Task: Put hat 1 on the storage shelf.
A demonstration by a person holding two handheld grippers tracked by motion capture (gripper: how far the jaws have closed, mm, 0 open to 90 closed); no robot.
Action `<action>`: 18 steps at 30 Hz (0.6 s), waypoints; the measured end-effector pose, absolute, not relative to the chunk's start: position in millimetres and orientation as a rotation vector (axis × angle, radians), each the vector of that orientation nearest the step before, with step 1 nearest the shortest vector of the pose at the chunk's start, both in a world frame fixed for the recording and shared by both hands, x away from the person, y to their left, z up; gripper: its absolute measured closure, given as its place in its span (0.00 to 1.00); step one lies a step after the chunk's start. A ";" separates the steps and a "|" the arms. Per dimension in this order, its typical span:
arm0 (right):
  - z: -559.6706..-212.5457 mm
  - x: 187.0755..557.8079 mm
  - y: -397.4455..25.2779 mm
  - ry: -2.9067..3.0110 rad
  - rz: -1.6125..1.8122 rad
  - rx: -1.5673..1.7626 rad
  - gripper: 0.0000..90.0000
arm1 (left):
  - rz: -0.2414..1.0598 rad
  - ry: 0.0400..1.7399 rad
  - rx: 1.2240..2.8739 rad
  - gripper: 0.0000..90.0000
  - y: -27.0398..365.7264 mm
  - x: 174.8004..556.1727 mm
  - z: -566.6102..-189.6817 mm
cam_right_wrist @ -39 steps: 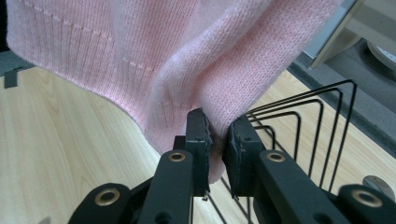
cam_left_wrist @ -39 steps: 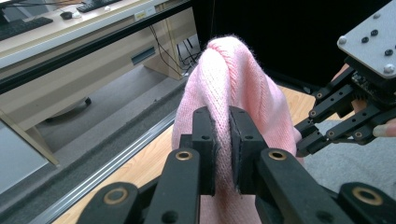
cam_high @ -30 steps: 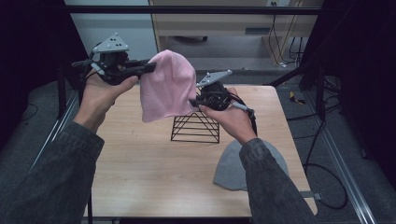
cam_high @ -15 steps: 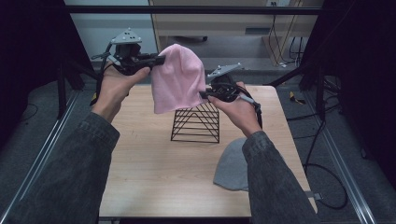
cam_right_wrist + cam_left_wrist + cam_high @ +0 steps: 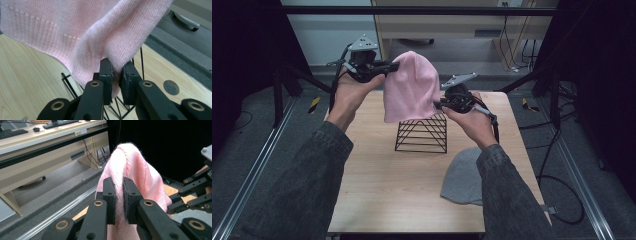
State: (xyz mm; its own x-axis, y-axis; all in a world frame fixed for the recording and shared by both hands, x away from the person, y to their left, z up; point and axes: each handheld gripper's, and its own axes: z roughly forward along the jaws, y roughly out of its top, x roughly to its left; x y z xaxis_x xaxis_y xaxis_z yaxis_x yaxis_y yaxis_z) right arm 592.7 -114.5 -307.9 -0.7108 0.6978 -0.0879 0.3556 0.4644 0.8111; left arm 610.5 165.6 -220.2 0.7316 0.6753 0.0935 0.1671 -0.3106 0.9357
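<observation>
A pink knit beanie (image 5: 410,87) hangs in the air above a black wire pyramid stand (image 5: 422,135) on the wooden table (image 5: 377,185). My left gripper (image 5: 391,66) is shut on the hat's upper left edge; the pink knit (image 5: 130,170) is pinched between its jaws. My right gripper (image 5: 438,104) is shut on the hat's lower right hem, and the ribbed hem (image 5: 82,50) folds into its jaws just above the stand's wires (image 5: 72,87). The hat's hem hangs just over the stand's top.
A grey beanie (image 5: 462,177) lies flat at the table's front right, partly under the right forearm. A desk with keyboards (image 5: 30,132) stands beyond the table. Dark curtains flank both sides, and cables (image 5: 562,165) run along the floor at the right.
Both grippers carried the pink hat upward and away from me, and slightly to the right. It now hangs higher over the stand. Both holds are unchanged.
</observation>
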 end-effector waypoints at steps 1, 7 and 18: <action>-307.9 592.7 -114.5 2.308 1.137 0.883 0.90 | 0.584 0.655 1.843 0.91 164.0 611.2 -221.2; -313.4 590.2 -120.8 2.301 1.115 0.889 0.90 | 0.593 0.660 1.833 0.91 157.9 615.4 -224.9; -327.9 586.9 -125.9 2.281 1.088 0.896 0.90 | 0.570 0.649 1.831 0.91 149.5 615.5 -237.3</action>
